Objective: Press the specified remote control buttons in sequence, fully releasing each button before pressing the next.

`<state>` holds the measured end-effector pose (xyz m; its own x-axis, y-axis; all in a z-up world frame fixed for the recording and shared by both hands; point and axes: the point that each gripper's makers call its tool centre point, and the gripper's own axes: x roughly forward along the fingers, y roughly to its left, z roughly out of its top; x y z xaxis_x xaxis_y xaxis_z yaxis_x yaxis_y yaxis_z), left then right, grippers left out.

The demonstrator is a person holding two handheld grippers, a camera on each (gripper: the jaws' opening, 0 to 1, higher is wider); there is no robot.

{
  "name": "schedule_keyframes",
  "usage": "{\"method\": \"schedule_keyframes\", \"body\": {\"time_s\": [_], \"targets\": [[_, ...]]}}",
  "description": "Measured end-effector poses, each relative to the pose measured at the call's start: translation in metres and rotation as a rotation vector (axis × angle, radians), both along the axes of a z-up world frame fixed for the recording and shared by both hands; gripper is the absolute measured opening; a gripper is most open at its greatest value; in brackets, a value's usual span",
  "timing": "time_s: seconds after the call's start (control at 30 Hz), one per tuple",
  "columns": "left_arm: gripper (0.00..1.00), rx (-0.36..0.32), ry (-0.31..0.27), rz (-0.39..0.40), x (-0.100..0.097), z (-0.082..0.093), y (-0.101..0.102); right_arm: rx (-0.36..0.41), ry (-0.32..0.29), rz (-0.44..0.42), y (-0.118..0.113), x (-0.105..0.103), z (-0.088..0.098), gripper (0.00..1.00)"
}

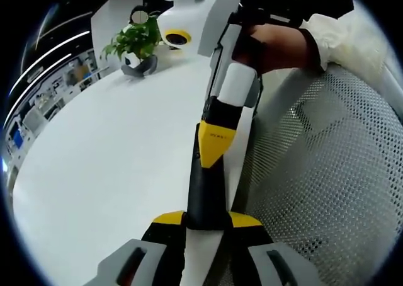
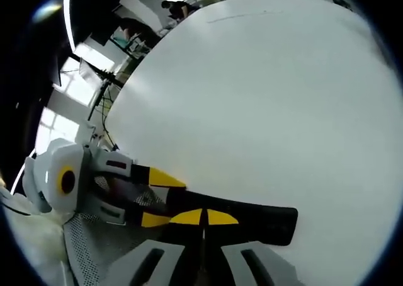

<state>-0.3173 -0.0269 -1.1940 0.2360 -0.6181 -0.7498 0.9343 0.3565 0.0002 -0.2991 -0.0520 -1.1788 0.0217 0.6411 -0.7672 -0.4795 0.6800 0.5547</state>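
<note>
A black remote control (image 1: 204, 198) sticks out forward from my left gripper (image 1: 206, 220), whose yellow-tipped jaws are shut on its near end. My right gripper (image 1: 213, 152) comes down from the upper right, held by a person's hand (image 1: 283, 43). Its jaws are shut together into one yellow point over the remote's far part. In the right gripper view, the joined tips of my right gripper (image 2: 203, 218) lie on the face of the remote (image 2: 258, 222). I cannot tell whether they press on it. My left gripper (image 2: 165, 199) clamps the remote's left end there.
The remote hangs over the edge of a big white table (image 1: 107, 154). A potted plant (image 1: 135, 43) stands at the table's far side. A white mesh chair (image 1: 327, 179) is close on the right, seen also as mesh (image 2: 82, 248) under the left gripper.
</note>
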Motion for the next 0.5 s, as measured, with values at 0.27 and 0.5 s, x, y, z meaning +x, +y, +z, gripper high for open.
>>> {"method": "schedule_keyframes", "body": {"time_s": [0.27,0.5], "targets": [[0.24,-0.002,-0.001,0.002,-0.0001,-0.0002,0.0000,-0.004,0.006,0.021,0.0027,-0.0035,-0.0027,0.00],[0.24,-0.005,0.000,0.003,-0.0003,0.0000,0.0000,-0.019,-0.002,0.027,0.0020,-0.0046,-0.0045,0.00]]}}
